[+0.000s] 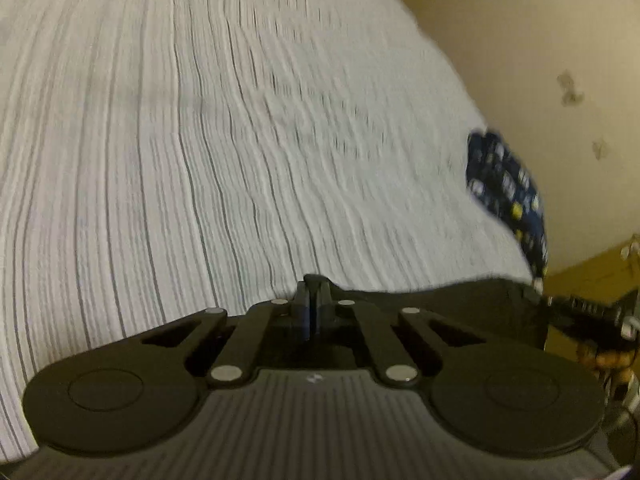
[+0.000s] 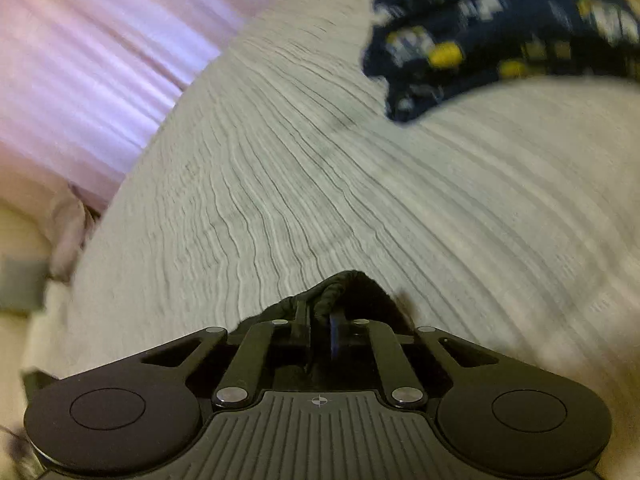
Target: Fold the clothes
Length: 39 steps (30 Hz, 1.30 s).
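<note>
A black garment is held between both grippers above a white ribbed bedspread (image 1: 200, 140). My left gripper (image 1: 314, 286) is shut on its edge; the black cloth (image 1: 460, 304) stretches away to the right. My right gripper (image 2: 320, 300) is shut on a bunched black fold (image 2: 340, 284) of the same cloth. A dark blue patterned garment with white and yellow marks lies on the bedspread, at the right edge in the left wrist view (image 1: 504, 188) and at the top right in the right wrist view (image 2: 500, 28). Both views are blurred by motion.
The bedspread (image 2: 360, 184) fills most of both views. A cream wall (image 1: 540, 80) stands beyond the bed's right edge. A pink curtain (image 2: 88, 68) hangs at the left, beyond the bed. A cable (image 1: 580, 308) and a hand show at the lower right.
</note>
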### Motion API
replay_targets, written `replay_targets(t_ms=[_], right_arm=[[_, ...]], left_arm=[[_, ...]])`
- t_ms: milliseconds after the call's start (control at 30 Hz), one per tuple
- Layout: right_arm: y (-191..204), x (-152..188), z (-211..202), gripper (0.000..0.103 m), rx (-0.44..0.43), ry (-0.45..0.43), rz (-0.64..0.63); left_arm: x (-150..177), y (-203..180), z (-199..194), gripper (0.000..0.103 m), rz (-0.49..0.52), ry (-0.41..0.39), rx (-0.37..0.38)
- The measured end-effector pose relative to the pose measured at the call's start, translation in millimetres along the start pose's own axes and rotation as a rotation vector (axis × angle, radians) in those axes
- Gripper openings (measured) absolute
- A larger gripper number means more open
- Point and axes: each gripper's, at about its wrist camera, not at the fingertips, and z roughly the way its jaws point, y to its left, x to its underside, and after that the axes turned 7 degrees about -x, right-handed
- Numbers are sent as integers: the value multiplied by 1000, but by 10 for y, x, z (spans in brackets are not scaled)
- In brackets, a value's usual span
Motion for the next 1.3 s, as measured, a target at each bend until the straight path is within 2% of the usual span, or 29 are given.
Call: replay_targets(t_ms=[67, 133, 200, 267, 333, 367, 400, 433, 467, 533, 600, 667, 733, 800, 900, 967, 1100, 1200, 1267, 1300], right_arm=[[20, 90, -23, 5, 61, -29, -9], [-36, 201, 99, 5, 158, -42, -1], [-49, 236, 271, 5, 214, -61, 20], [12, 181, 317, 13, 260, -89, 21], [116, 126, 250, 47, 357, -112, -23], [172, 99, 212, 52, 407, -126, -48], [261, 104, 134, 52, 450, -143, -91], [358, 115, 48, 52, 490, -162, -140], [453, 147, -25, 52, 485, -168, -184], [677, 322, -185, 52, 420, -158, -248], [886, 600, -160, 52, 345, -68, -314], [1018, 936, 10, 52, 316, 37, -409], [1006, 1262, 197, 52, 366, 140, -494], [850, 1495, 246, 52, 416, 181, -524], [701, 1548, 40, 47, 418, 193, -452], [826, 1495, -42, 47, 427, 197, -487], [1030, 1402, -74, 47, 348, 137, -480], [966, 1592, 33, 47, 375, 159, -527], [865, 1770, 96, 47, 413, 179, -563], [824, 1805, 48, 47, 402, 169, -549]], left_arm=[[57, 22, 38, 2, -9, -37, -3], [96, -29, 156, 3, 32, -41, -61], [124, -93, 264, 5, 77, -52, -119], [108, -107, 189, 10, 75, -86, -146], [116, -103, 12, 10, 92, -142, -217], [121, -101, -77, 11, 100, -170, -253], [127, -98, -168, 10, 107, -196, -284], [152, -79, -280, 8, 95, -204, -265], [203, -69, -387, 6, 86, -197, -228], [346, -104, -549, 5, 108, -161, -172], [543, -180, -650, 5, 167, -121, -141], [757, -216, -618, 5, 186, -69, -133], [970, -249, -586, 5, 203, -17, -125], [1153, -205, -607, 4, 169, 20, -139], [1328, -186, -742, 4, 150, 30, -150], [1397, -178, -825, 4, 129, 16, -161], [1463, -228, -872, 4, 74, -38, -201], [1688, -247, -931, 4, 55, -63, -251], [1852, -197, -1077, 4, 10, -78, -285], [1965, -183, -1150, 4, -22, -84, -306]])
